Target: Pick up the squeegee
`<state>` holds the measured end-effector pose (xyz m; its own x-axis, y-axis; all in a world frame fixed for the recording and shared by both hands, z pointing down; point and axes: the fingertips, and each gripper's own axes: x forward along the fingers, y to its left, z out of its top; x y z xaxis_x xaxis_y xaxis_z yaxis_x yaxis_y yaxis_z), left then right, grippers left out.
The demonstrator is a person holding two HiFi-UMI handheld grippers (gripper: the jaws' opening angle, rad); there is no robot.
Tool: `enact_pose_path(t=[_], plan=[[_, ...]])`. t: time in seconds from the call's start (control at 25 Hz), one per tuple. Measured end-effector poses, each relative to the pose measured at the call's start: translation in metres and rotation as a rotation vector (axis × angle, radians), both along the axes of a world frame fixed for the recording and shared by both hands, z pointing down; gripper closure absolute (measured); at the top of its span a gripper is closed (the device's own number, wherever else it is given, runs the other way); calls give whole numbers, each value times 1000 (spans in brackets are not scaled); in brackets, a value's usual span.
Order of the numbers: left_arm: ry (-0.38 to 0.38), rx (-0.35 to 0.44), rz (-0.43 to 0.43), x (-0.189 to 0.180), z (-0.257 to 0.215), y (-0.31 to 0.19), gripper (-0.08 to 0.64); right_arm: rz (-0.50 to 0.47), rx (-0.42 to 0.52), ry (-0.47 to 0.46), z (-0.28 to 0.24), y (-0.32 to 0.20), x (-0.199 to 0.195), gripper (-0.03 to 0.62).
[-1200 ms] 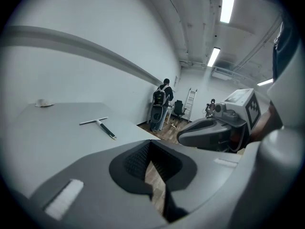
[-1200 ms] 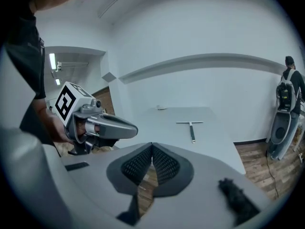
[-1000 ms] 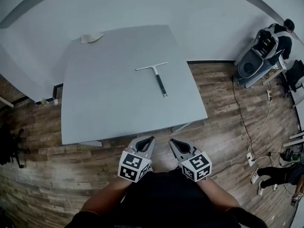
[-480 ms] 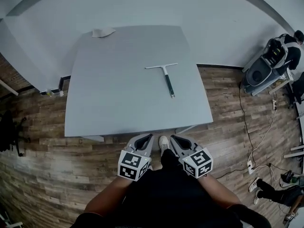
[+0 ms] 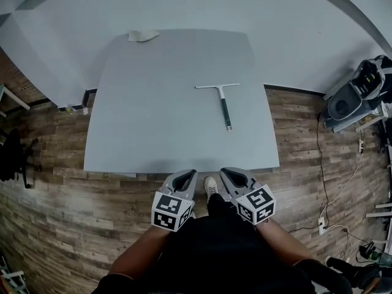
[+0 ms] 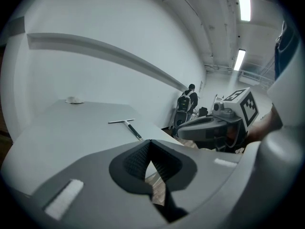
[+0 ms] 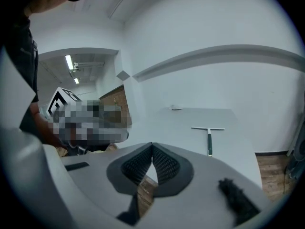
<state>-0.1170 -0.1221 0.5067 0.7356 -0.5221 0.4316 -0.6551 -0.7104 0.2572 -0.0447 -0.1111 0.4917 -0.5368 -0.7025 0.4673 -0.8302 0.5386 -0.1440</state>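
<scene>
Left gripper (image 5: 188,175) and right gripper (image 5: 228,174), fingers (image 6: 136,162) pressed together on nothing, hang at the near edge of the tabletop (image 5: 153,109) while the squeegee (image 5: 222,97) lies flat well beyond, right of centre, where fingers left unopened would likely shove its slim handle (image 5: 226,112) away.

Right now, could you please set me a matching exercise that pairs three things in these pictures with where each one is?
Things:
1. squeegee
2. crumpled white cloth
3. right gripper

Places:
A. far left corner of the table
B. by the table's near edge, jaws shut and empty
C. right half of the table, handle pointing toward the person

Pairs: 1-C; 2-A; 3-B
</scene>
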Motion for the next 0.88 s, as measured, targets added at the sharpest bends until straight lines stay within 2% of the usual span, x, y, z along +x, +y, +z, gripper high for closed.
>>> enact_pose_path(t=[0.56, 0.88], plan=[[-49, -35, -67, 25, 17, -66, 554, -9, -26, 52, 32, -97, 58, 586], [-113, -49, -90, 39, 36, -96, 554, -9, -61, 54, 60, -148, 87, 586]])
